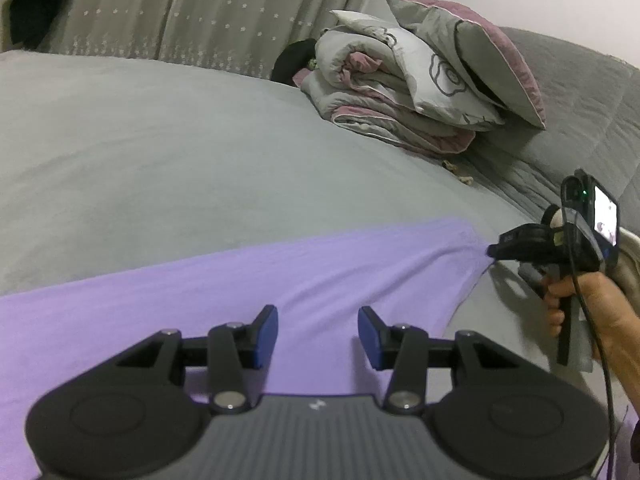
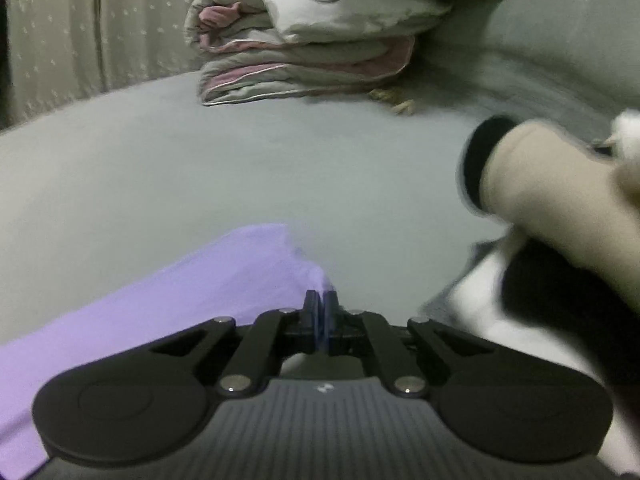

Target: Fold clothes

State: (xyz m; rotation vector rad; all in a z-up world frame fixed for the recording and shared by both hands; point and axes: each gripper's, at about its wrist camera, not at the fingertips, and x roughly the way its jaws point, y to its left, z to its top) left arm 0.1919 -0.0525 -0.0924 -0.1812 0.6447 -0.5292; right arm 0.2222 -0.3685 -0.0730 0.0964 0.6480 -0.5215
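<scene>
Item: lilac garment [image 1: 248, 280], laid across the near part of a bed [image 1: 160, 140] covered in grey.

Risks, judged from the present layout:
- Corner slipping free. Only a small pinch of fabric at the right-hand corner seems caught; a sharp pull could draw it out and leave the fold crooked.
- Uneven fold. Near edge not gripped on the left, so a lift from the right alone would likely drag the cloth diagonally and bunch it.
- Snagging on neighbours. Beige and black clothing [image 2: 560, 208] lying just beside the right corner could be swept along or tangle with the carried edge.

Jaws:
- Left gripper [image 1: 318, 330]: jaws apart, held over the garment, nothing between them.
- Right gripper [image 2: 321, 312]: jaws together, apparently clamped on the garment's corner; the fabric runs right up to the tips, though the contact itself is partly hidden.

Appearance of the garment: plain, thin, soft cloth, uniform pale purple, no print visible. Mostly flat, with a shallow crease running toward the pinched corner. Far edge straight; type of garment not determinable.

Background: folded quilts and pillows [image 1: 420, 80] stacked at the far side, well apart.
</scene>
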